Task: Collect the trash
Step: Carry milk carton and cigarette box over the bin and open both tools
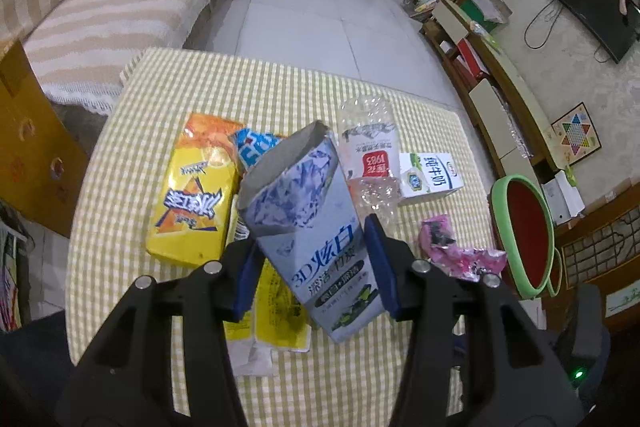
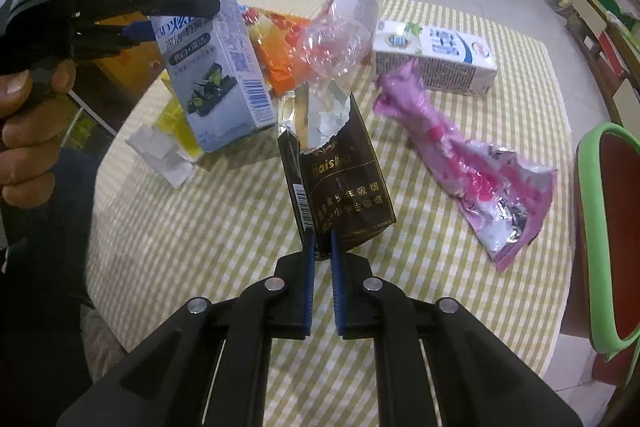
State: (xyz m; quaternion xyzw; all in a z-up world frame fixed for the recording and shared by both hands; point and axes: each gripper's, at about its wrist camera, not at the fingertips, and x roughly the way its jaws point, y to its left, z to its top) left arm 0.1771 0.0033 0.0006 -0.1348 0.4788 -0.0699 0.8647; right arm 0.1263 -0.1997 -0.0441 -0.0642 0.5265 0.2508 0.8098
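The left hand-held gripper [image 1: 316,259], marked "GenRobot.AI" on its black arm in the right wrist view, is clamping its blue pads on a pale blue-grey toothpaste carton [image 1: 316,227] printed "3D炫白" and is holding it clear above the counter [image 1: 180,87], which is wearing a yellow-and-white checked cloth. The right hand-held gripper [image 2: 322,251] is standing nearly closed, pinching the lower edge of a dark brown cigarette packet [image 2: 340,187] with gold lettering reading "Baisha" and a torn silver foil top; the packet is tilting upright above the cloth. Still lying on the counter are a yellow-and-orange snack box [image 1: 196,195], a crushed clear plastic bottle [image 1: 370,147] with a red "1985" label, a white milk carton [image 1: 430,175] reading "纯牛奶", and a crumpled pink foil wrapper [image 2: 472,167]. A flattened yellow-and-white packet [image 1: 276,323] is lying beneath the raised carton. A red stool with a green rim [image 1: 524,235] is sitting just beside the counter's right edge. Bare checked cloth is lying open along the near edge, and pale tiled floor [image 1: 320,7] is stretching beyond the far edge.
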